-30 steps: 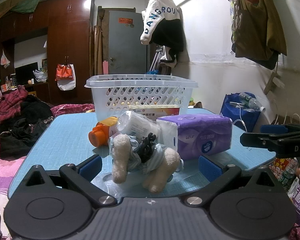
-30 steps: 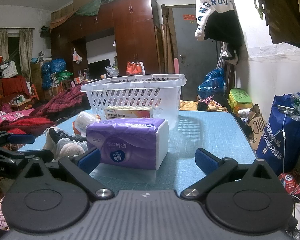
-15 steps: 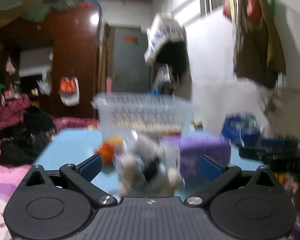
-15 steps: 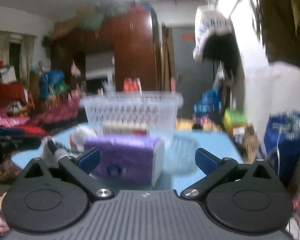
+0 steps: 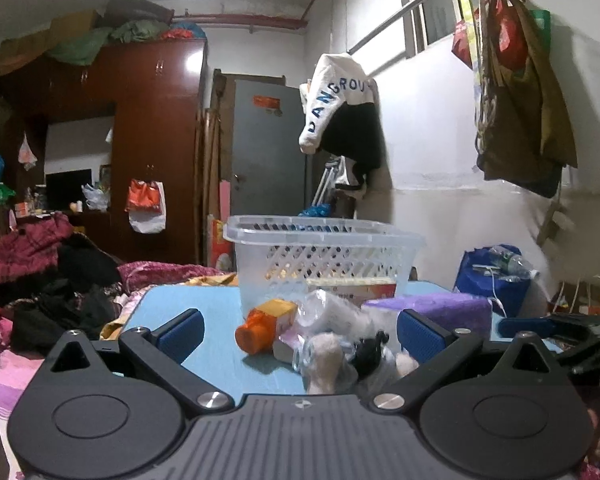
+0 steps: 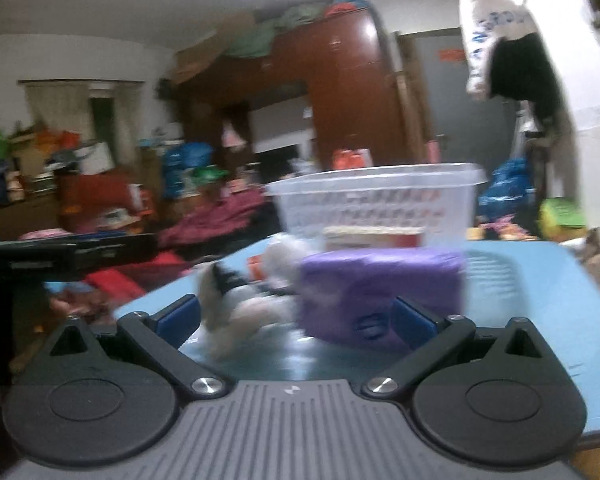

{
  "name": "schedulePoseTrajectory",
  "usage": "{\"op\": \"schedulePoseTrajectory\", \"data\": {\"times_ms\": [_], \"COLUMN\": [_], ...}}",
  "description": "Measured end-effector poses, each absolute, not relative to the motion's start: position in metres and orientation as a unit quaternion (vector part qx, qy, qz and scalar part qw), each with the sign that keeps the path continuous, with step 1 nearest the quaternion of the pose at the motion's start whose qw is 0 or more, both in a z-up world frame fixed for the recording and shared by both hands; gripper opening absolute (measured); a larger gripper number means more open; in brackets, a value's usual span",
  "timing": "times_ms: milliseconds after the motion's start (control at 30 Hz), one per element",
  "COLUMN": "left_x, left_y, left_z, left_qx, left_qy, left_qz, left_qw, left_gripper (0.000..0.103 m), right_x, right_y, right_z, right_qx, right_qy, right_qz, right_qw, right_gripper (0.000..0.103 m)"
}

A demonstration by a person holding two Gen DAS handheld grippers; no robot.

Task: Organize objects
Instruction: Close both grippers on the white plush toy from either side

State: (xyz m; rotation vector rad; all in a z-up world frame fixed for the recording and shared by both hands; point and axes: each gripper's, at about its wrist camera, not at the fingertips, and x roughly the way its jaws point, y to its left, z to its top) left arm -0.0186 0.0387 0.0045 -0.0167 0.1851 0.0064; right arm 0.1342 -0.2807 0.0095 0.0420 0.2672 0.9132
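Both your left tongs (image 5: 300, 330) and right tongs (image 6: 296, 318) gape wide, gripping nothing. On the blue table (image 5: 216, 308), the bagged plush toy (image 5: 332, 354), orange-capped bottle (image 5: 262, 326) and purple tissue pack (image 6: 380, 288) lie clustered just before the white basket (image 5: 320, 256).

- White perforated basket (image 5: 324, 264): upright, empty-looking, towards the far edge of the blue table (image 5: 204, 304).
- Purple tissue pack (image 6: 380, 292): lying flat in front of the basket.
- Orange-capped bottle (image 5: 264, 328): on its side.
- Bagged plush toy (image 5: 340, 356): nearest the near edge.
- Flat box (image 6: 374, 236): against the basket.
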Motion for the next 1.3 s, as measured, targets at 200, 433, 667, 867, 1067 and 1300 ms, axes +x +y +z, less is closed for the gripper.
{"op": "schedulePoseTrajectory", "data": {"times_ms": [200, 433, 667, 867, 1067, 1300], "left_x": [-0.008, 0.008, 0.01, 0.017, 0.017, 0.003], "left_y": [0.045, 0.048, 0.044, 0.04, 0.04, 0.043], "left_z": [-0.015, -0.034, -0.037, -0.046, -0.048, -0.036], "left_qx": [0.009, -0.001, 0.034, 0.05, 0.045, 0.036], "left_qy": [0.122, 0.155, 0.151, 0.164, 0.164, 0.129], "left_qz": [-0.017, -0.044, -0.032, -0.042, -0.047, -0.047], "left_qw": [0.992, 0.987, 0.987, 0.984, 0.984, 0.99], "left_gripper": [0.102, 0.091, 0.069, 0.043, 0.019, 0.016], "right_x": [0.135, 0.14, 0.136, 0.14, 0.141, 0.139], "right_y": [-0.256, -0.249, -0.248, -0.248, -0.254, -0.268], "right_z": [-0.004, -0.011, -0.009, -0.012, -0.012, 0.008], "right_qx": [0.012, 0.007, 0.002, -0.001, -0.009, -0.015], "right_qy": [0.142, 0.169, 0.166, 0.173, 0.159, 0.112], "right_qz": [0.471, 0.488, 0.484, 0.471, 0.479, 0.481], "right_qw": [0.87, 0.856, 0.859, 0.865, 0.863, 0.869], "right_gripper": [0.101, 0.085, 0.067, 0.049, 0.024, 0.015]}}
